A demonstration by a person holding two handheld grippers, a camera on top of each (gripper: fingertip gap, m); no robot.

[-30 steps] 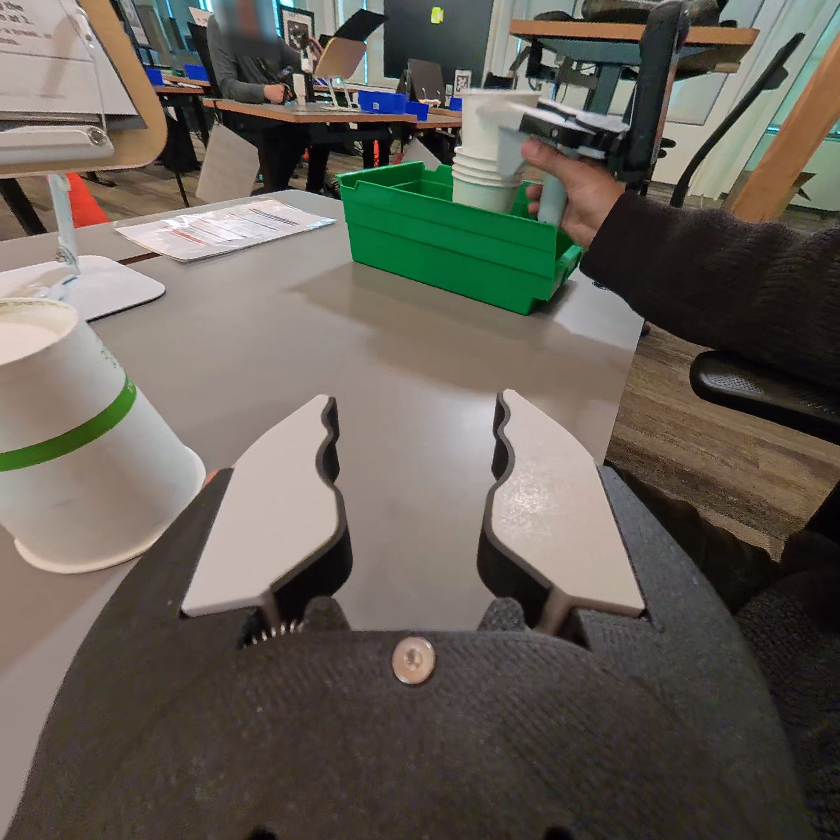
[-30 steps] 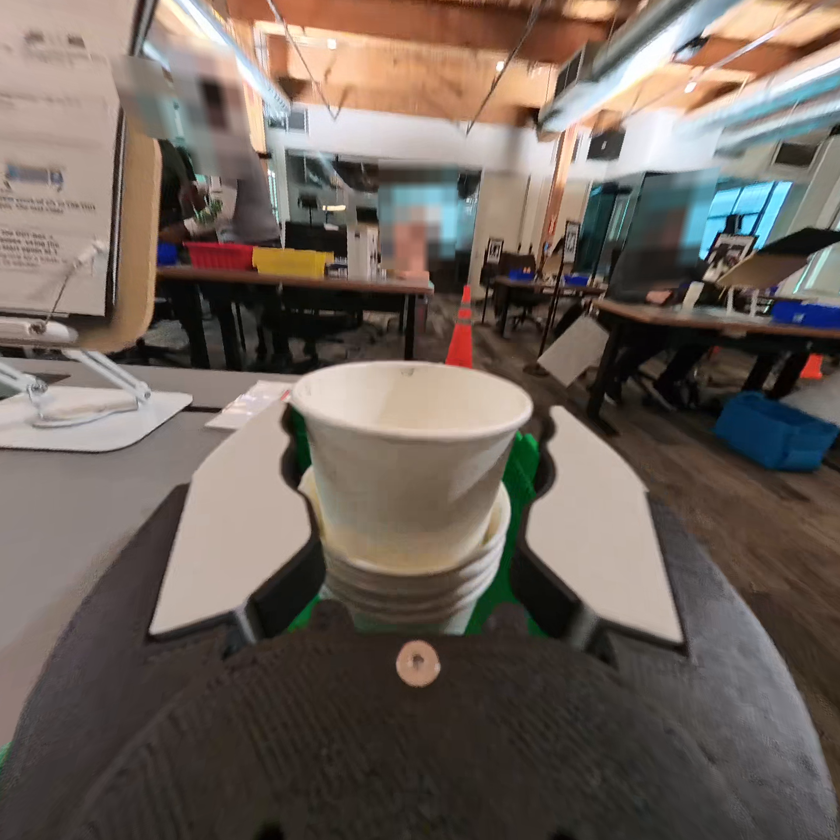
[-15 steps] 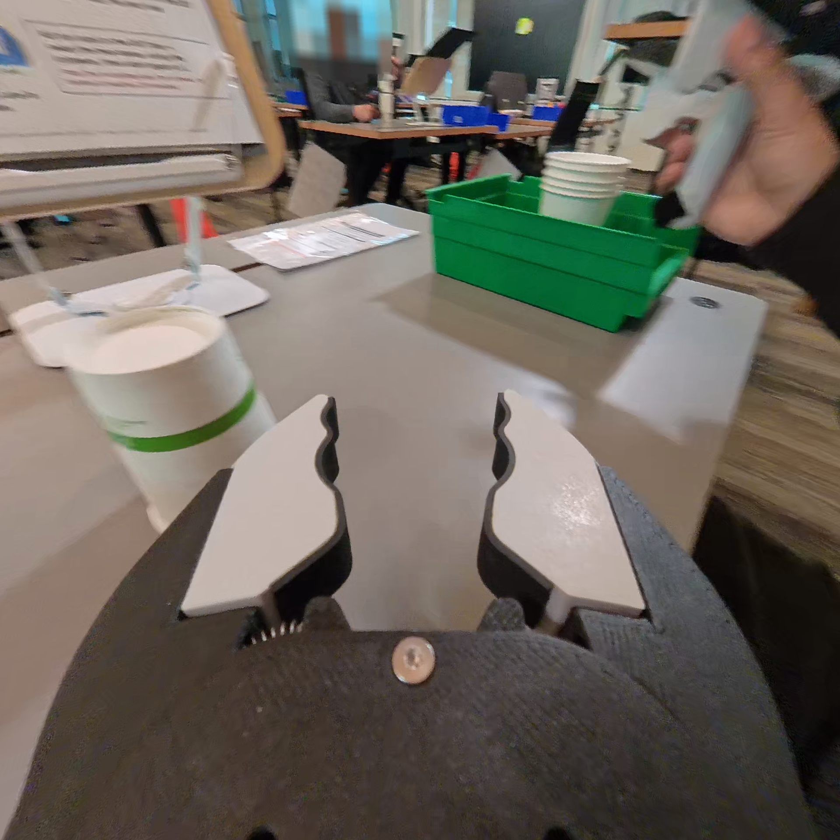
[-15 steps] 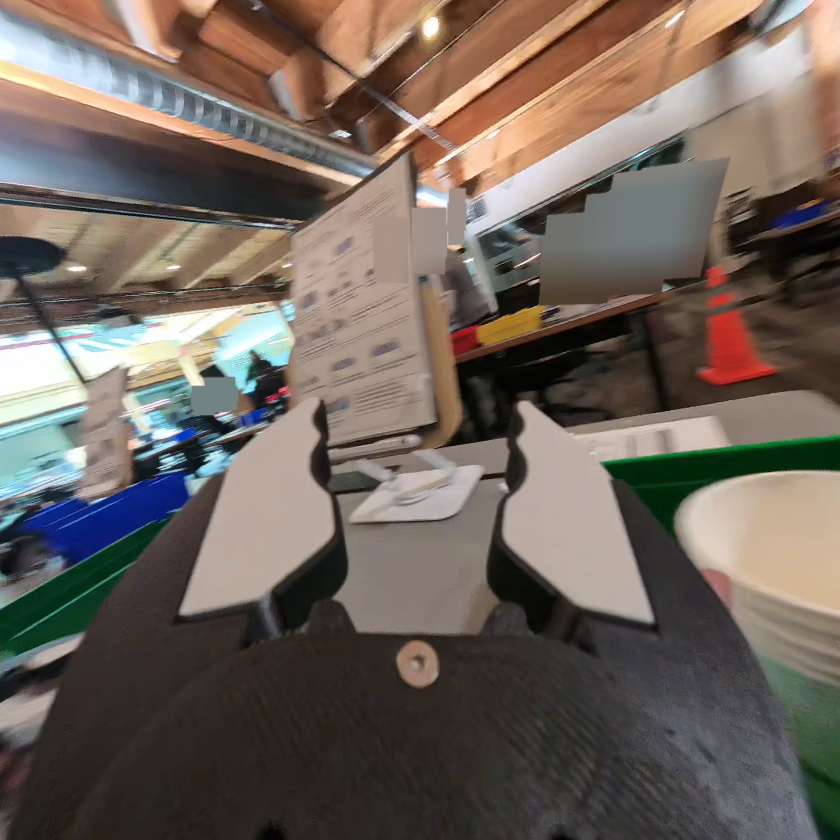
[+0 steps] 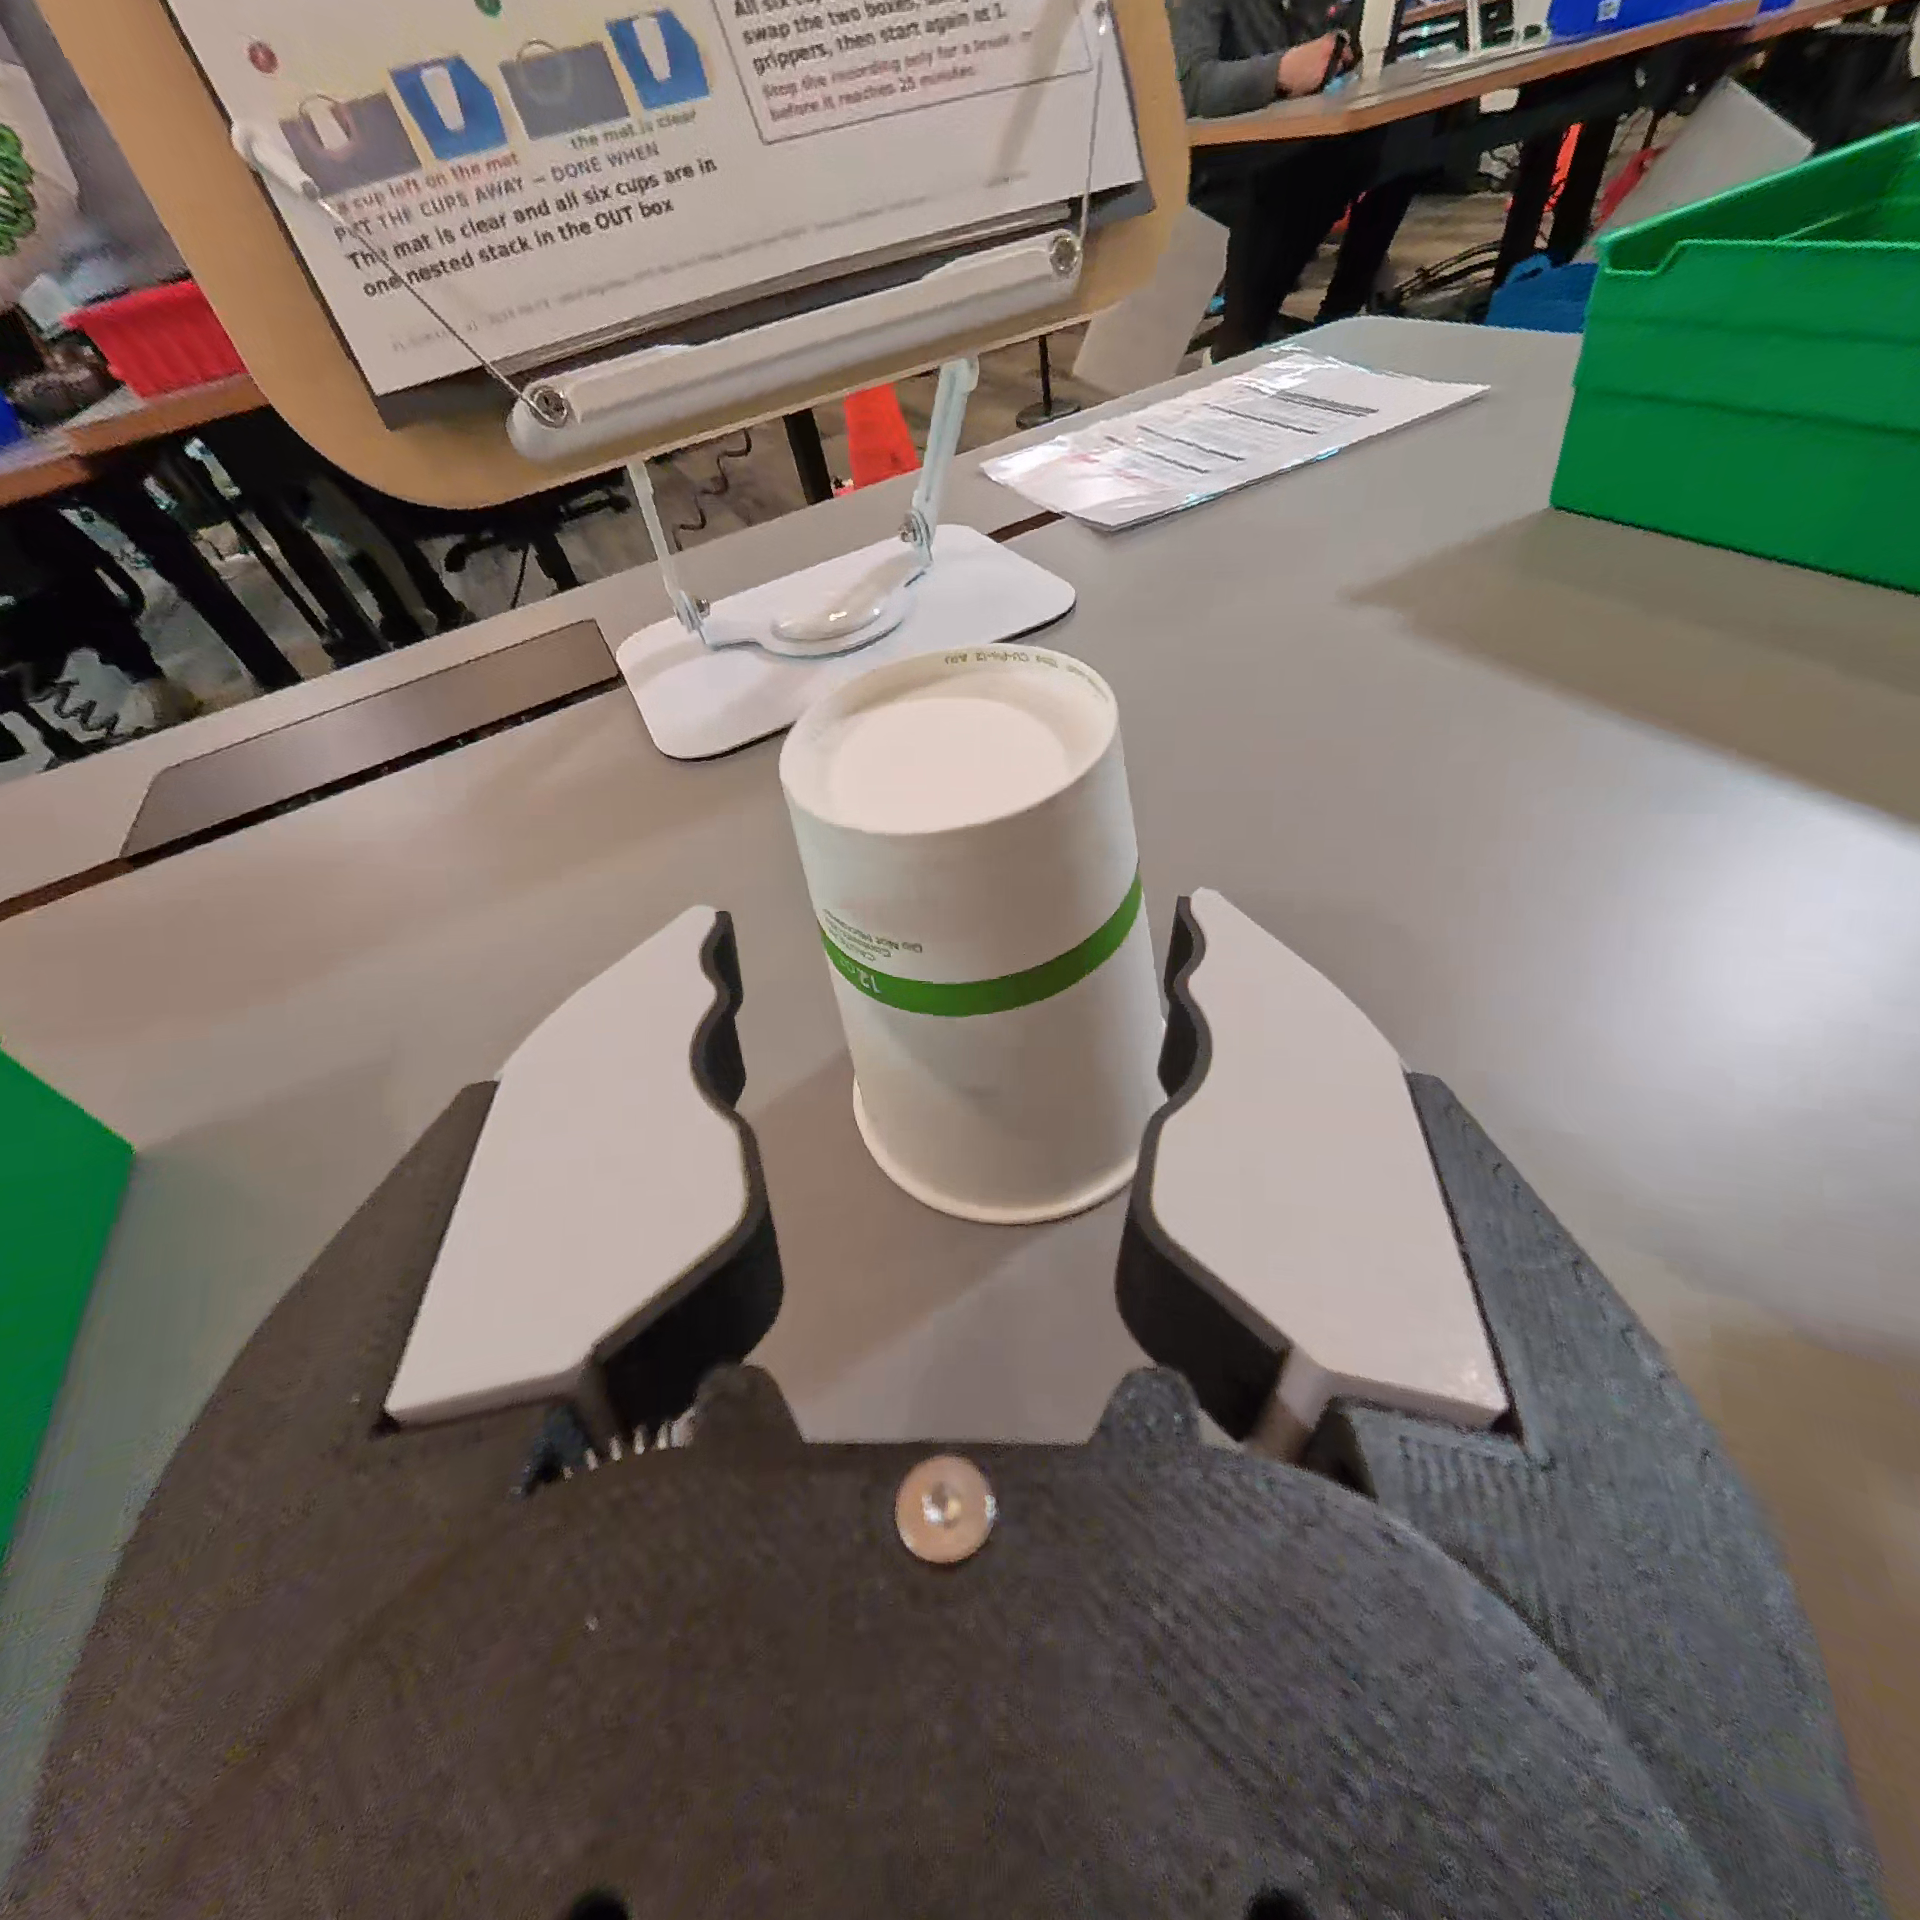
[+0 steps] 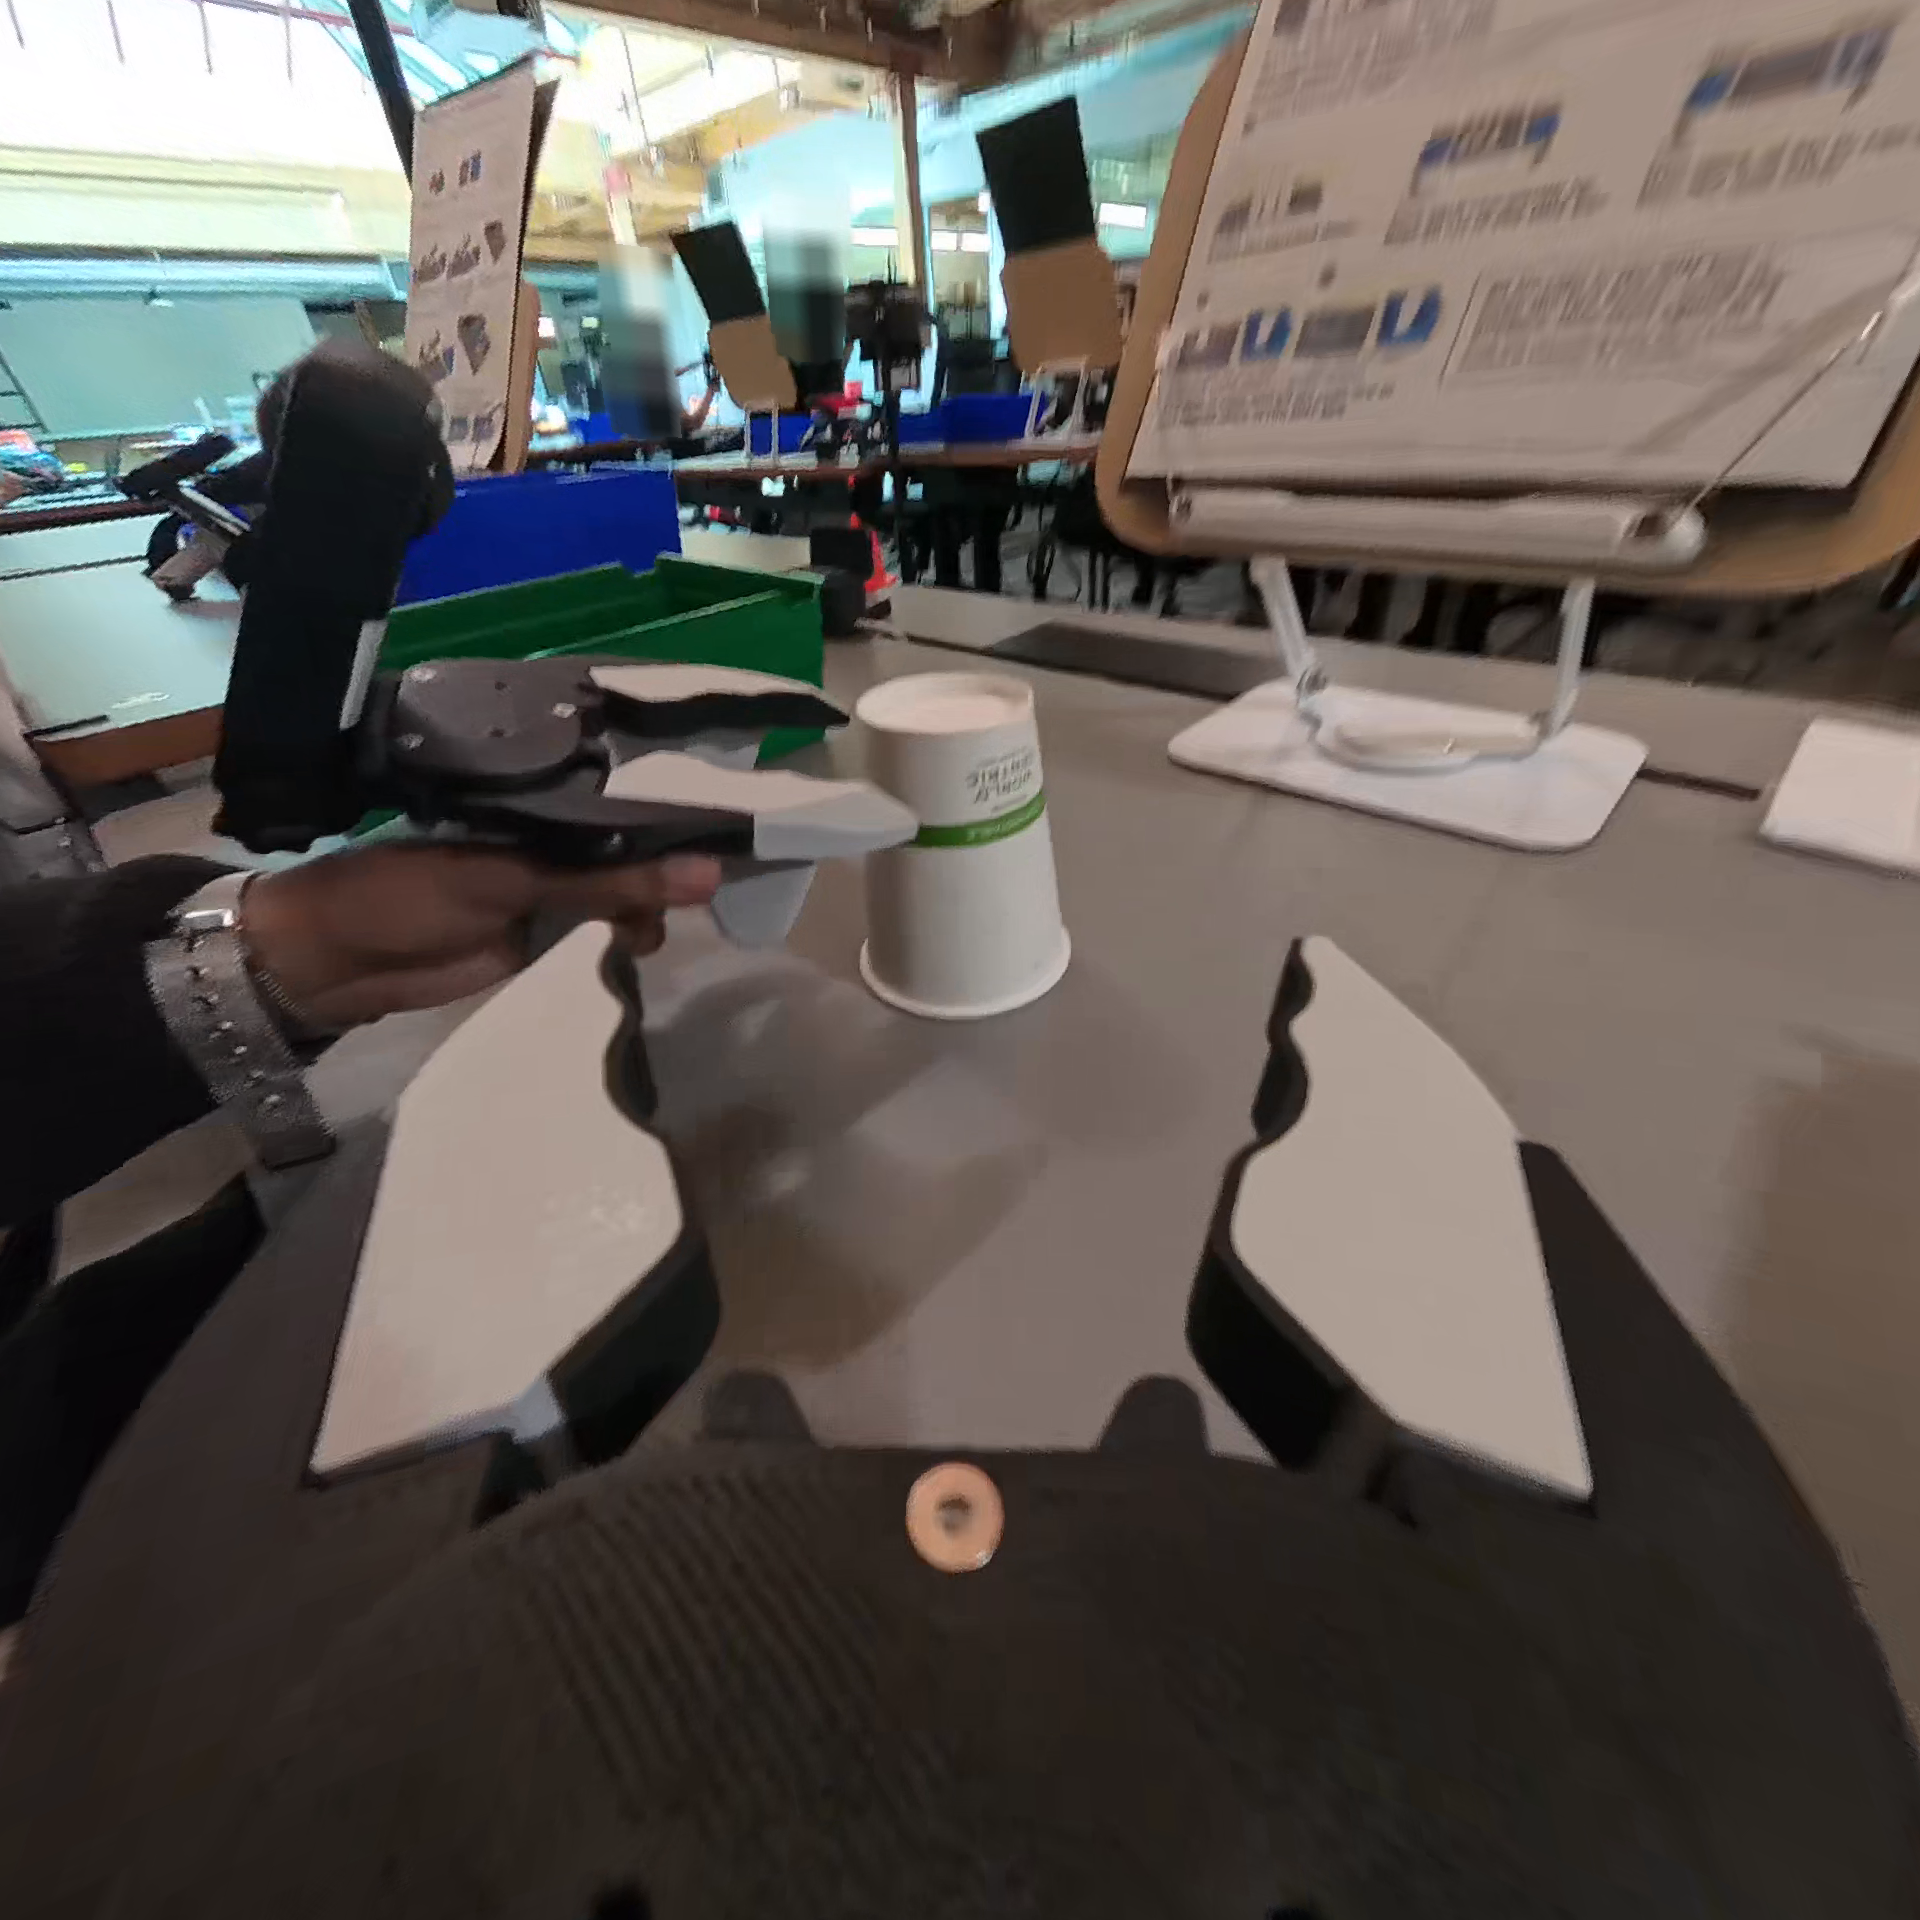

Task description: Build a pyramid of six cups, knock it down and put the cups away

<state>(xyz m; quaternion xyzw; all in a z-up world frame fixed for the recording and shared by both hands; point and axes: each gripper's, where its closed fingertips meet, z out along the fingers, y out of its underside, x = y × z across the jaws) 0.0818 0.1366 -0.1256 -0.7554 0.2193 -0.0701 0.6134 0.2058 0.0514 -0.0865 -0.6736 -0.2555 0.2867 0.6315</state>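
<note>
My left claw (image 5: 951,1023) stood wide apart around an upturned paper cup (image 5: 982,935), one finger on each side of it. From its own camera the right finger (image 5: 1288,1122) looked to be against the cup's wall low down, while the left finger (image 5: 623,1122) stood clear of it; I could not tell for sure that anything pressed. The cup was white with a green band round its middle and some small print, its flat bottom facing up and its wide rim down on the grey bench (image 5: 1455,831). It sat upright, near the white base of a document stand (image 5: 852,634) holding a printed sheet.

My right claw (image 6: 956,1049) was also spread wide, holding nothing, hanging above the bare bench short of the cup (image 6: 961,842). Through its camera I saw the left claw (image 6: 831,769) from the side, level with the green band, gripped in a hand (image 6: 436,925) with a dark sleeve and a studded wristband. A green bin (image 6: 623,623) lay behind it, another (image 5: 1756,384) at the bench's right side beside a paper (image 5: 1226,436).
</note>
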